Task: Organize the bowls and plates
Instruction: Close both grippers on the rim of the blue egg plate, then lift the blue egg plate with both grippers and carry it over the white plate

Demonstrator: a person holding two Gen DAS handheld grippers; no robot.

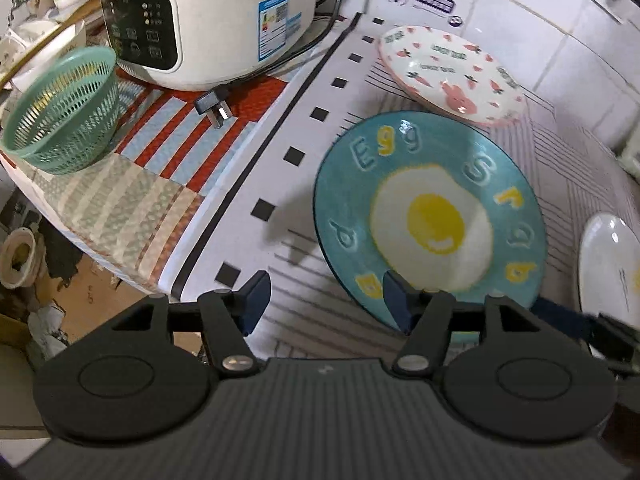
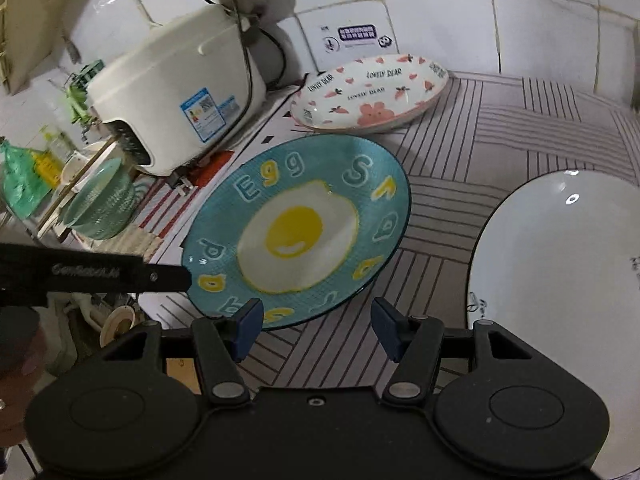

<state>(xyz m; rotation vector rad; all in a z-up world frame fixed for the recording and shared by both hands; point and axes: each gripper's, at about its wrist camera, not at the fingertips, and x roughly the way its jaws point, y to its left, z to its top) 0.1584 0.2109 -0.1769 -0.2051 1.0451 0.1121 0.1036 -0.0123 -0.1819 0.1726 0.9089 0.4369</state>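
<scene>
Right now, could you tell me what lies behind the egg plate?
Behind the egg plate a bear plate leans against the tiled wall. Whatever is behind that leaning plate is hidden.

Blue egg plate (image 2: 298,226) between pink-patterned dish (image 2: 370,94) and white plate (image 2: 560,260), fingers (image 2: 250,326) apart

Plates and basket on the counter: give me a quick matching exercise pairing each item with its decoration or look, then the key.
Column one:
1. Teal plate
2. Oval dish
3. White plate
4. Green basket

Column two:
A. Pink bear, carrots and "LOVELY BEAR" lettering
B. Slotted plastic, beside the rice cooker
C. Fried egg picture with letters round the rim
D. Mostly plain, thin dark rim

Pairs: 1-C, 2-A, 3-D, 4-B
</scene>
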